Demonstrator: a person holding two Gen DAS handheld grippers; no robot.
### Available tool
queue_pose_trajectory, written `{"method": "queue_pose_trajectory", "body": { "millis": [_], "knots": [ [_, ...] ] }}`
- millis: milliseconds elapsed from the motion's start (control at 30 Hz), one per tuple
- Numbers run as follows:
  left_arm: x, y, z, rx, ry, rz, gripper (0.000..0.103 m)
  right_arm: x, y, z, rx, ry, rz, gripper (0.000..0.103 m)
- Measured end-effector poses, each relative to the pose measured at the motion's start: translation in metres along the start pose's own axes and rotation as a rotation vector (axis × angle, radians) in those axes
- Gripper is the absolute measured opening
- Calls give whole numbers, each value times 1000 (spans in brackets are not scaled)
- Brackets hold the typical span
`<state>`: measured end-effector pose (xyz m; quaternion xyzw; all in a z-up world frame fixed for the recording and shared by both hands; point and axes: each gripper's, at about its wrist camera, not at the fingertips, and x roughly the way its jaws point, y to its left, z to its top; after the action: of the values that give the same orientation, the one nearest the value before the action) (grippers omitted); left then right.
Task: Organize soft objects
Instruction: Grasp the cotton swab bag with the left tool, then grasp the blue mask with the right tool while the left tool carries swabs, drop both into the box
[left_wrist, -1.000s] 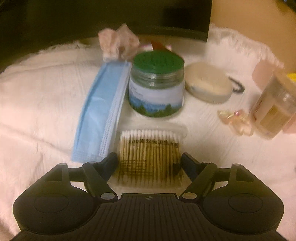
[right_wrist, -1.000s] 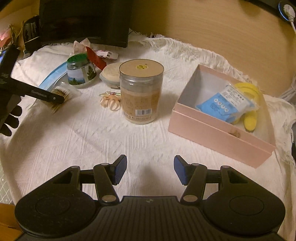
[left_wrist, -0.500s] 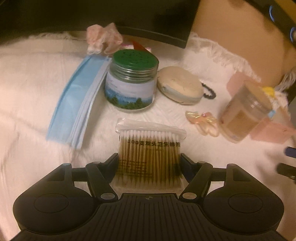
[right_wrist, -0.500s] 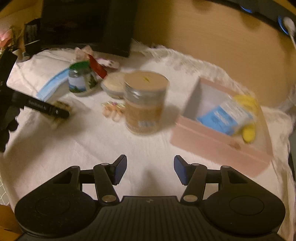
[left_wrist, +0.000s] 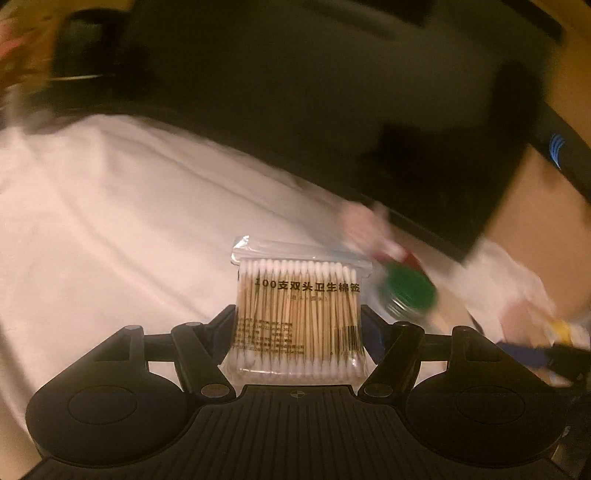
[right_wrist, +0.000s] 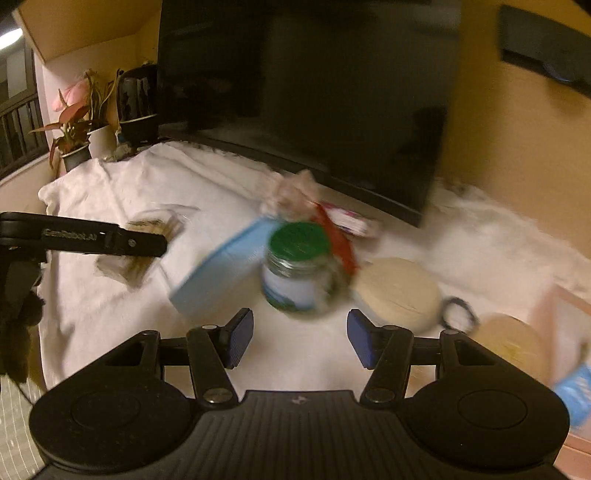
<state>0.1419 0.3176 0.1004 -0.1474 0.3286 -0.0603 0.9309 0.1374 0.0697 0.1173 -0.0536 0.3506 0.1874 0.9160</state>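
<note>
A clear packet of cotton swabs (left_wrist: 299, 295) is clamped between the pads of my left gripper (left_wrist: 299, 321) and hangs above the white cloth (left_wrist: 110, 221). The right wrist view shows the same left gripper (right_wrist: 159, 240) at the far left with the cotton swab packet (right_wrist: 125, 267) in it. My right gripper (right_wrist: 299, 332) is open and empty, low over the cloth. Just beyond its fingertips stands a green-lidded jar (right_wrist: 299, 266), with a blue face mask (right_wrist: 218, 273) to the jar's left. A crumpled pink item (right_wrist: 291, 192) lies behind them.
A dark screen (right_wrist: 314, 74) stands along the back. A round cream tin (right_wrist: 399, 291), a black hair tie (right_wrist: 458, 310), a tan-lidded jar (right_wrist: 509, 339) and a pink box (right_wrist: 569, 314) lie to the right. Potted plants (right_wrist: 74, 125) stand at the far left.
My left gripper closed on the swab packet, lifted it off the cloth and swung it left. My right gripper moved left, from facing the tan-lidded jar and pink box to facing the green-lidded jar.
</note>
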Motion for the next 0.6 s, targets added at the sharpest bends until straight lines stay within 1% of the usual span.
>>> {"method": "queue_pose_trajectory", "body": {
  "millis": [133, 233, 333, 400, 467, 500, 533, 567, 600],
  "knots": [
    [-4, 28, -1, -80, -10, 33, 74, 42, 39, 18, 16, -6, 12, 57],
    [-3, 39, -7, -111, 7, 39, 74, 77, 64, 29, 80, -1, -2, 57],
    [-4, 45, -14, -110, 22, 38, 74, 105, 84, 34, 136, 7, -57, 57],
    [-5, 50, -16, -104, 29, 39, 74, 119, 90, 34, 161, 14, -109, 57],
    [-9, 58, -19, -94, 24, 44, 74, 128, 91, 33, 188, 16, -129, 57],
    [-11, 62, -20, -91, 20, 51, 74, 134, 90, 32, 199, 20, -136, 49],
    [-11, 64, -21, -90, 18, 58, 74, 138, 88, 31, 211, 23, -135, 37],
    [-12, 67, -21, -92, 18, 66, 74, 139, 84, 29, 219, 25, -125, 24],
    [-12, 69, -21, -99, 21, 75, 74, 137, 83, 29, 216, 16, -132, 8]
  ]
}}
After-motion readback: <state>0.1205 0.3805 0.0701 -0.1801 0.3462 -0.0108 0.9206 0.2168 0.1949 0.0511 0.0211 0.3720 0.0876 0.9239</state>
